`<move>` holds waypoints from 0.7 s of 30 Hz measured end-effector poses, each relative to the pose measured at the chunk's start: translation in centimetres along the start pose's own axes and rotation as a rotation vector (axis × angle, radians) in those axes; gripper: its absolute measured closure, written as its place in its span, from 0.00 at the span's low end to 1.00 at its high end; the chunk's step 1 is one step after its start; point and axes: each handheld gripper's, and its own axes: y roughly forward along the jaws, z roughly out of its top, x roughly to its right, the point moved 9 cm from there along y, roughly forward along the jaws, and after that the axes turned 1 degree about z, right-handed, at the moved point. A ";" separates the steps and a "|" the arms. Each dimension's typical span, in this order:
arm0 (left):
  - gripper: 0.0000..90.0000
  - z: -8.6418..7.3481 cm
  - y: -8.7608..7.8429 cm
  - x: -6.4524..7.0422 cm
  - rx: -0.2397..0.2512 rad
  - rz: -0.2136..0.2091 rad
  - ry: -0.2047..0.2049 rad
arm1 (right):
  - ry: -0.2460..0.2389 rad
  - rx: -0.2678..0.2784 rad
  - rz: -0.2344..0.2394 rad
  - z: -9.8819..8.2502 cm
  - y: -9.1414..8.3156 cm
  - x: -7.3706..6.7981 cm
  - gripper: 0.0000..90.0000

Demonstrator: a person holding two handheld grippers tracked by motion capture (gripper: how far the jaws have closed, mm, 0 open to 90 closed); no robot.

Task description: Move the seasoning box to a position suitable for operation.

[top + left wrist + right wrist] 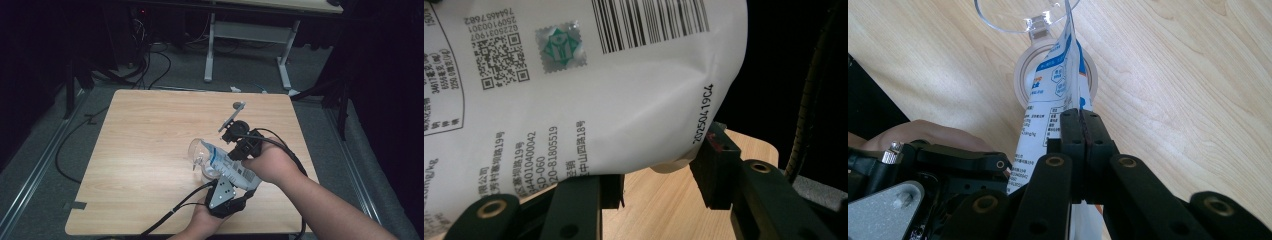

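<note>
A white pouch with blue print (231,167) hangs tilted over the table's near right part, held between both grippers. My left gripper (238,181) comes up from the front edge, and the pouch's bulging barcode end (589,100) sits pinched between its pads (715,162). My right gripper (1081,134) is shut flat on the pouch's thin side seam (1048,115). The pouch's narrow end points at a clear cup (199,150) that lies tilted on the wood, its rim (1020,17) just beyond the tip. Under the tip lies a round clear ring (1020,80).
The wooden table (150,130) has bare wood to the left and behind the cup. Its front edge runs close under the hands. A white-legged desk (250,35) and floor cables (150,65) lie beyond the far edge.
</note>
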 end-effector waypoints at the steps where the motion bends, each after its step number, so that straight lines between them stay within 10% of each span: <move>1: 0.68 0.0 0.0 0.0 -0.001 0.001 -0.001 | -0.002 0.000 0.000 0.0 0.0 0.0 1.00; 21: 0.67 0.4 0.0 0.0 0.003 0.001 -0.001 | -0.004 0.001 -0.002 0.2 0.0 -0.1 1.00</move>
